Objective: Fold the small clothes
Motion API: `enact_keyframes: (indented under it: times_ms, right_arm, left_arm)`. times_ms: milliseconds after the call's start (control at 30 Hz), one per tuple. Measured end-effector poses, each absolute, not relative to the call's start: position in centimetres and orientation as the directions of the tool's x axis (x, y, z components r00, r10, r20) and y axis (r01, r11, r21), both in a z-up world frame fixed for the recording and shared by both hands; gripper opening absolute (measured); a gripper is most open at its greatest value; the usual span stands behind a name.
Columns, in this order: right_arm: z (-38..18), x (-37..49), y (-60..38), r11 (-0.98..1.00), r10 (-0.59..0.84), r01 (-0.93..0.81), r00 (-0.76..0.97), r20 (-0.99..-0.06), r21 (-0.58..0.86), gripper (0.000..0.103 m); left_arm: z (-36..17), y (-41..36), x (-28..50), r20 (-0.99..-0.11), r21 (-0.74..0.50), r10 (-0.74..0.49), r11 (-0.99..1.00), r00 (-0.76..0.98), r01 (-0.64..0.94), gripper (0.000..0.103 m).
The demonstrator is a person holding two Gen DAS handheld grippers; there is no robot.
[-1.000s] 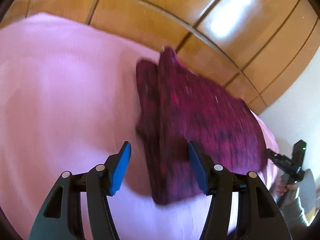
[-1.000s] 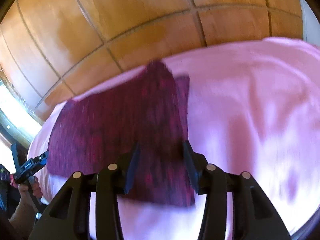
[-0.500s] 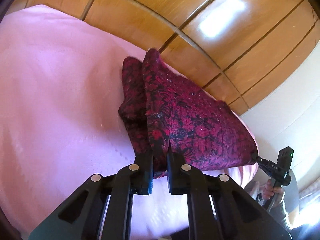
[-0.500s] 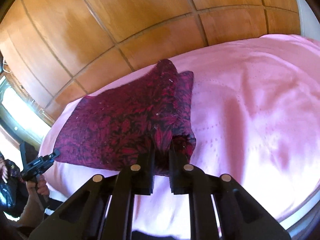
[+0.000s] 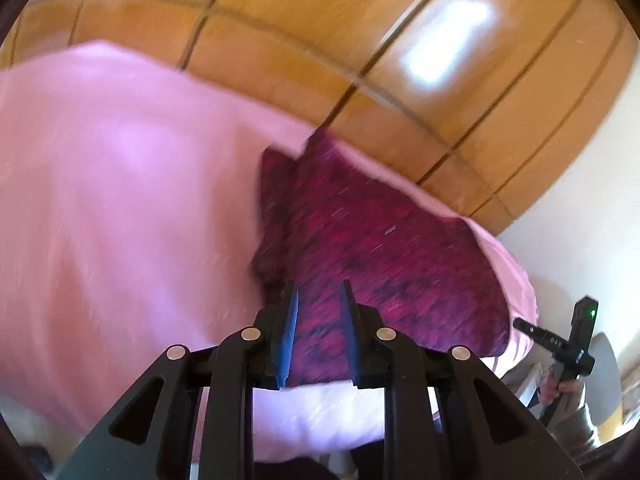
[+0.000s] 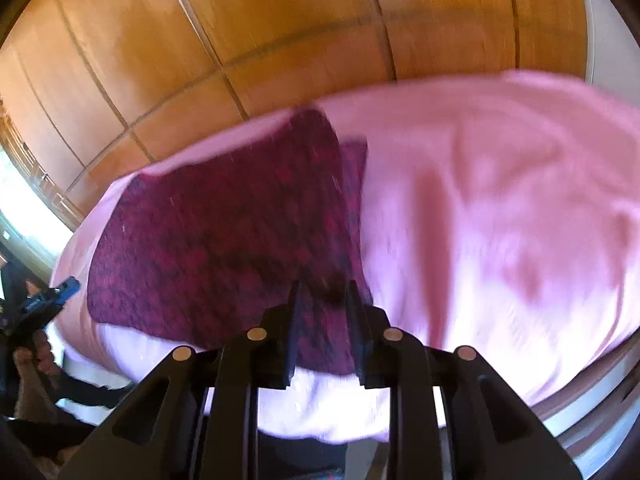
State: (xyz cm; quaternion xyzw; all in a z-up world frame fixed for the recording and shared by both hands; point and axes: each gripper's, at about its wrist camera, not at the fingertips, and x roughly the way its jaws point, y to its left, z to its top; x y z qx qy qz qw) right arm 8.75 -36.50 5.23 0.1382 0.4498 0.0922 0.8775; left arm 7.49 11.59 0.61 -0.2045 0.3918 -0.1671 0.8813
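Observation:
A dark red patterned cloth [image 5: 380, 248] lies folded flat on the pink bed cover [image 5: 120, 200], with a narrower layer showing along one side. My left gripper [image 5: 318, 300] is over its near edge with the jaws a little apart and nothing between them. In the right wrist view the same cloth [image 6: 224, 240] lies on the cover [image 6: 500, 220], and my right gripper [image 6: 322, 292] stands over the near corner, jaws a little apart. Both views are blurred by motion.
A wooden panelled wardrobe [image 5: 320, 40] stands behind the bed. The bed's near edge [image 6: 320, 420] is just below the grippers. The other hand-held gripper shows at the frame edge in each view [image 5: 572, 340] [image 6: 40, 304].
Both grippers were shut on the cloth's near edge half a second ago. Now both have opened a little, let go and pulled back. The cloth lies flatter.

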Motion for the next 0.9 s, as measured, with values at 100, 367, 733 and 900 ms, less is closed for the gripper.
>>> enact_keyframes:
  times_ms: [100, 367, 733, 900]
  right_arm:
    - [6.7, 9.8, -33.4, 0.94, 0.325, -0.125, 0.611, -0.721, 0.318, 0.037]
    - [0.5, 14.3, -26.3, 0.956, 0.293, -0.167, 0.495, -0.818, 0.241, 0.043]
    - [3.7, 13.9, -27.6, 0.927, 0.373, -0.183, 0.565, -0.737, 0.328, 0.055]
    - [5.6, 15.4, -27.0, 0.93, 0.363, -0.186, 0.607, -0.707, 0.317, 0.06]
  left_arm:
    - [0.7, 9.4, 7.9, -0.614, -0.468, -0.479, 0.861, 0.627, 0.2, 0.019]
    - [-5.2, 7.3, 10.0, -0.753, -0.368, -0.344, 0.927, 0.56, 0.075, 0.019]
    - [0.2, 8.9, 11.2, -0.654, -0.373, -0.33, 0.923, 0.68, 0.089, 0.045]
    - [-0.4, 9.4, 16.8, -0.7, -0.405, -0.321, 0.914, 0.638, 0.015, 0.055]
